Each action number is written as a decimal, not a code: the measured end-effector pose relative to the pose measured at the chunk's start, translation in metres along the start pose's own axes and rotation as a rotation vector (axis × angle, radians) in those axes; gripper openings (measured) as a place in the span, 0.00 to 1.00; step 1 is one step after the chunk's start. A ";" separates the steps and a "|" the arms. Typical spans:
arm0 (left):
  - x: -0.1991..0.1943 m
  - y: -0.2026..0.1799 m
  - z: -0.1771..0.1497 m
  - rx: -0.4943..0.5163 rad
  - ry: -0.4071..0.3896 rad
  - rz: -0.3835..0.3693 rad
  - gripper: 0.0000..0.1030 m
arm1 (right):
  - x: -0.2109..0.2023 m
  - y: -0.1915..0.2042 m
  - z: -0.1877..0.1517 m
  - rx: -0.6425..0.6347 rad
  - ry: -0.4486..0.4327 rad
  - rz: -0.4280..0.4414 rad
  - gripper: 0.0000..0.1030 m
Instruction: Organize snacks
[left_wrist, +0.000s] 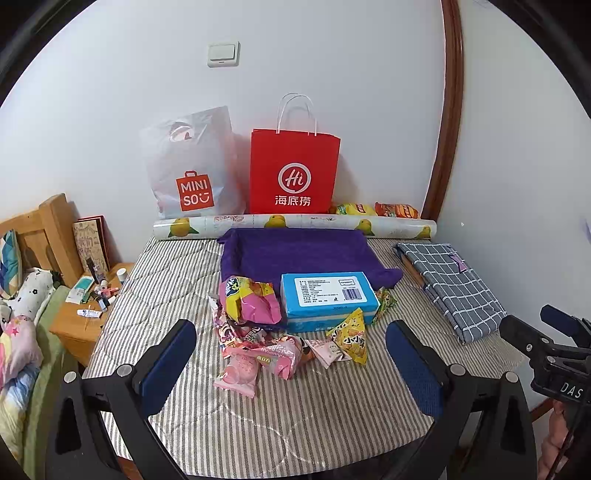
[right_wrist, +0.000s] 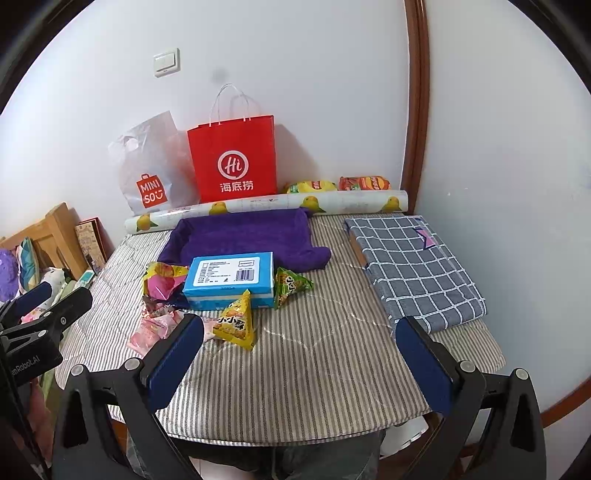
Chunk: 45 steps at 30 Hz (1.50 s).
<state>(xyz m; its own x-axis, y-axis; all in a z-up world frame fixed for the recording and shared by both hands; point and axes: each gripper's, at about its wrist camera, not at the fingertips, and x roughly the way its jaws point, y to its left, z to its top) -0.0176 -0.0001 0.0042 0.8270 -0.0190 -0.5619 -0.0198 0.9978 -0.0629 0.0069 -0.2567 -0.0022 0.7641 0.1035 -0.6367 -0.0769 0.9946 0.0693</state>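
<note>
A heap of snack packets lies mid-table on the striped cloth (left_wrist: 295, 406): pink packets (left_wrist: 255, 358), a pink-and-yellow bag (left_wrist: 249, 299), a yellow triangular packet (left_wrist: 352, 338) (right_wrist: 236, 325) and a green packet (right_wrist: 290, 286). A blue box (left_wrist: 327, 299) (right_wrist: 231, 278) sits behind them on a purple towel (left_wrist: 299, 253). My left gripper (left_wrist: 291, 365) hovers open just short of the pink packets, nothing between its fingers. My right gripper (right_wrist: 299, 358) is open too, over bare cloth right of the yellow packet.
A red paper bag (left_wrist: 293, 173), a white plastic bag (left_wrist: 192, 170), a lemon-print roll (left_wrist: 295, 225) and two chip bags (right_wrist: 343, 184) stand along the back wall. A folded checked cloth (right_wrist: 413, 262) lies at right. A nightstand with small items (left_wrist: 92, 299) and a bed are at left.
</note>
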 end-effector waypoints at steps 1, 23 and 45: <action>0.000 0.000 0.000 0.001 -0.001 0.001 1.00 | 0.000 0.001 0.000 0.000 -0.001 0.000 0.99; -0.001 0.001 0.002 -0.008 -0.005 -0.004 1.00 | -0.003 0.003 0.000 0.003 -0.006 0.008 0.99; 0.004 0.002 0.000 -0.009 -0.006 -0.015 1.00 | 0.000 0.004 -0.002 -0.001 0.003 0.017 0.99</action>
<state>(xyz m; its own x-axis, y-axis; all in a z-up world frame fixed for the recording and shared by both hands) -0.0148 0.0016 0.0016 0.8308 -0.0333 -0.5556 -0.0127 0.9968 -0.0788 0.0055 -0.2529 -0.0036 0.7605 0.1205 -0.6381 -0.0907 0.9927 0.0795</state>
